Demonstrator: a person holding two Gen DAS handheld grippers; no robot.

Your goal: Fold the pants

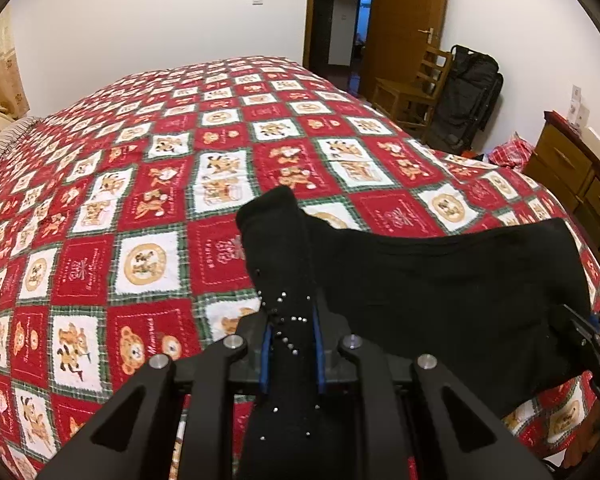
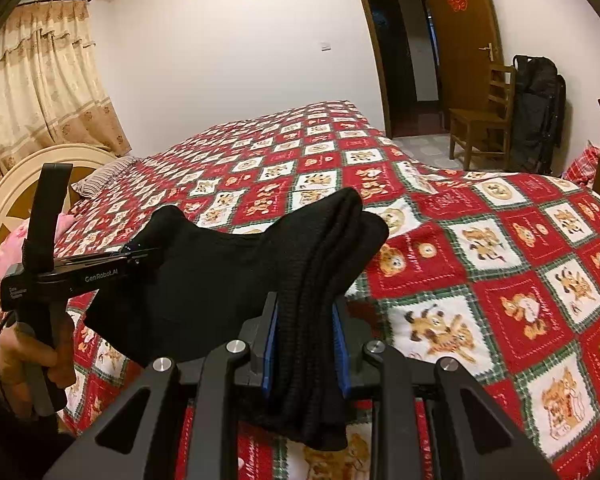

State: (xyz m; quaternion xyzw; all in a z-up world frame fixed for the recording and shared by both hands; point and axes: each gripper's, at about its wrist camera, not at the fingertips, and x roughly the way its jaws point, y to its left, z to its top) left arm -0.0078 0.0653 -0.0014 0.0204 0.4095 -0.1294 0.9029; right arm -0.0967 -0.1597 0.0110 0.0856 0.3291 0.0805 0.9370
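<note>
**Pants held up between both grippers, mid-fold carry**

Bed (image 1: 148,184) fills both views, red checked quilt with bear prints, nothing else laid out on the part I can see. Black pants (image 1: 440,280) hang above it, stretched between my two grippers, not resting flat; a lower edge may brush the quilt, can't tell.

Step, as I judge it: fabric is gathered and lifted, a fold is in progress, probably carrying one end over before laying it down. Next move needs both hands travelling together, keeping the span taut and level, then lowering onto the quilt so edges line up. Risk I see: slack in the middle bunching as it lands.

Left gripper (image 1: 290,320): jaws pinched right down on a bunched end of the pants, small shiny studs on that part, cloth sticking out past the tips. In the right wrist view a hand (image 2: 32,356) grips its handle.

Right gripper (image 2: 306,328): jaws narrow but not fully closed, clamped on a thick ribbed stack of layers, likely the waistband end.
</note>
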